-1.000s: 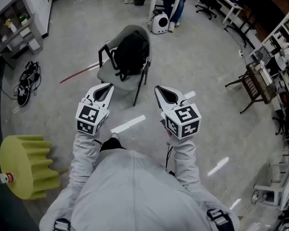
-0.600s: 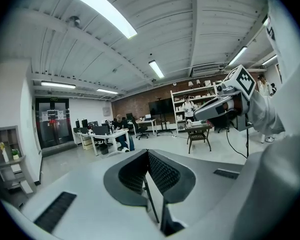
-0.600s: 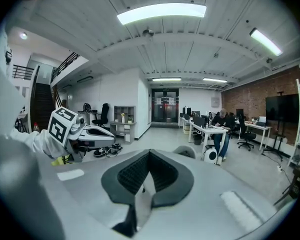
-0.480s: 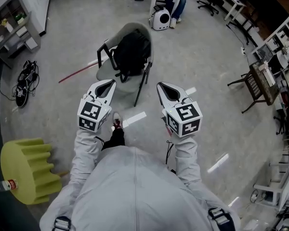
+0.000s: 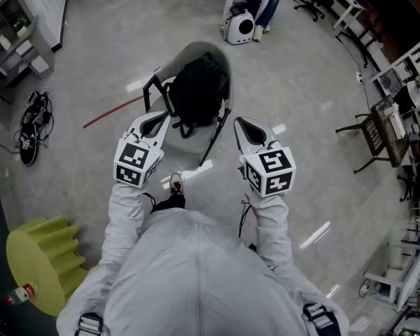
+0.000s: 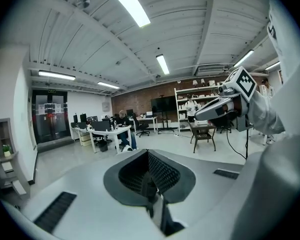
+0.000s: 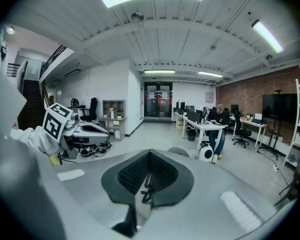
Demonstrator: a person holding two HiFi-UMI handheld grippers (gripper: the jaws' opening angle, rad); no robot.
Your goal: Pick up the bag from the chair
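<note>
A black bag [image 5: 196, 88] rests on the seat of a grey chair [image 5: 213, 52] with black arms, straight ahead in the head view. My left gripper [image 5: 154, 120] is held just short of the chair's near left side, its jaws shut with nothing in them. My right gripper [image 5: 244, 125] hovers by the chair's near right leg, shut and holding nothing too. The left gripper view shows its shut jaws [image 6: 149, 156] and the right gripper [image 6: 225, 106] beyond. In the right gripper view, the chair's back [image 7: 181, 151] peeks over the shut jaws [image 7: 149, 156].
A yellow ribbed stool [image 5: 38, 261] and a bottle [image 5: 21, 294] are at the lower left. Black shoes and cables [image 5: 29, 128] lie on the floor at the left. A red strip [image 5: 115, 110] crosses the floor left of the chair. A dark side table [image 5: 374, 135] stands to the right.
The person has stepped forward, so the chair and bag are closer and both grippers now reach the chair's near edge. A foot has appeared below them. Both grippers stay shut.
</note>
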